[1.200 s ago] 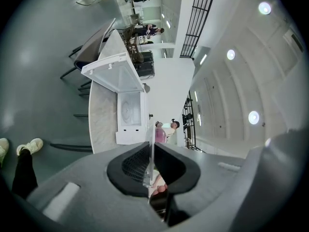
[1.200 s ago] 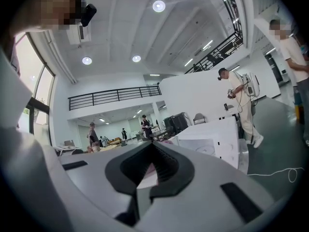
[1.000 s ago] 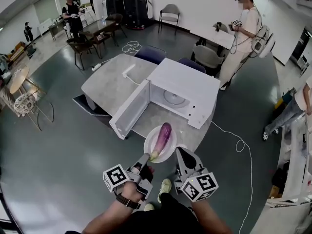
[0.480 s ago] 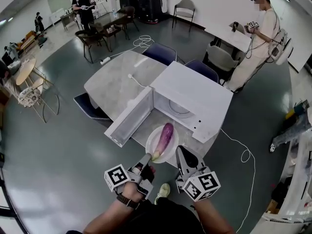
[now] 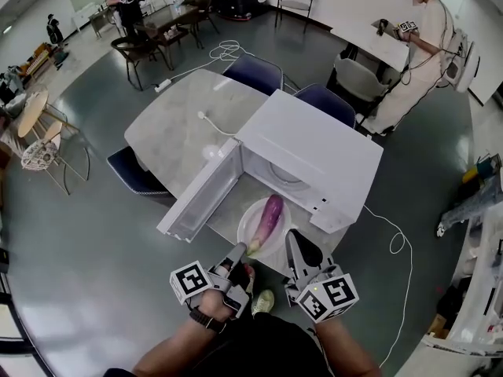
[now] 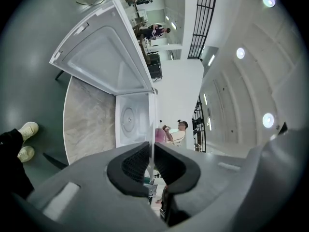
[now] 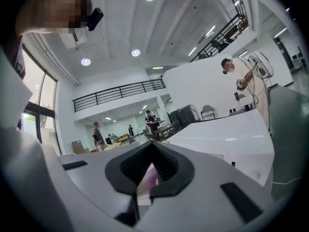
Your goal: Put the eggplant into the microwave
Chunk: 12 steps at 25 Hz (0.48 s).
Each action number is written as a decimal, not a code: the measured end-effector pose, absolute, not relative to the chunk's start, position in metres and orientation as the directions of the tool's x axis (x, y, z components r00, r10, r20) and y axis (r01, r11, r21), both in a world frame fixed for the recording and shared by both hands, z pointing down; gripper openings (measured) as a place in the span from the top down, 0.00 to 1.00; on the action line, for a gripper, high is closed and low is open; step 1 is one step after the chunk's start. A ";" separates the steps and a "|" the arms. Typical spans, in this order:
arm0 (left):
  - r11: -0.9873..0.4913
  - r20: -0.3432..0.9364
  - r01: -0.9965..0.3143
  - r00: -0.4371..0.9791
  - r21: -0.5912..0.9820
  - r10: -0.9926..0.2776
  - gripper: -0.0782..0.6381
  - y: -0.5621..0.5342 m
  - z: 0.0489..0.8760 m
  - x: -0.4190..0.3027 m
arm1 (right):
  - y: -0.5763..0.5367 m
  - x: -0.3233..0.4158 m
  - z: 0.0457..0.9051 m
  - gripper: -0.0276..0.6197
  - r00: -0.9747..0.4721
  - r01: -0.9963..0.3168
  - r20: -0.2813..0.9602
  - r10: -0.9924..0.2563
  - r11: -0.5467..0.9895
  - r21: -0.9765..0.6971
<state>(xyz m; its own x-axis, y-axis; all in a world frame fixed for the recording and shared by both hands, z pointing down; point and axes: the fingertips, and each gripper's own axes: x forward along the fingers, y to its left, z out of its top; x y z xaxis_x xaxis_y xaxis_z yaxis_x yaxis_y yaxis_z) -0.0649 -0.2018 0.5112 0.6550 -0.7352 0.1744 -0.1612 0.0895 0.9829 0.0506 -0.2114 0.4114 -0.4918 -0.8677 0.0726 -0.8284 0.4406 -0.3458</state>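
**Both grippers closed and empty, eggplant waiting on its plate**

Nearest the person, the left gripper (image 5: 237,254) has its jaws pressed almost together with only a thin slit between them and nothing held. Its tip sits just beside the eggplant's pale stem end. I cannot tell from the head view whether it touches. The right gripper (image 5: 295,243) is likewise closed on nothing, near the plate's edge, with purple skin showing beyond its jaws.

The eggplant (image 5: 267,214) lies lengthwise on a white plate (image 5: 245,220) at the near edge of the table (image 5: 169,128), pointing toward the microwave (image 5: 314,151). Its door (image 5: 200,193) hangs wide open to the left, and the glass turntable (image 6: 128,120) inside is bare.

The eggplant is probably light and fairly firm, but its glossy, curved skin is likely to slip and its flesh to bruise under a hard pinch. The best hold looks to be across the thick middle, with the jaws opened wide first. Taken by the narrow stem end, it could swing.
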 end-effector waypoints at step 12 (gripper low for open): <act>0.074 0.191 -0.194 0.700 0.978 -0.688 0.88 -0.290 0.559 -0.052 | -0.275 0.052 0.448 0.95 -0.432 -0.863 0.094 -0.897 0.381 -0.332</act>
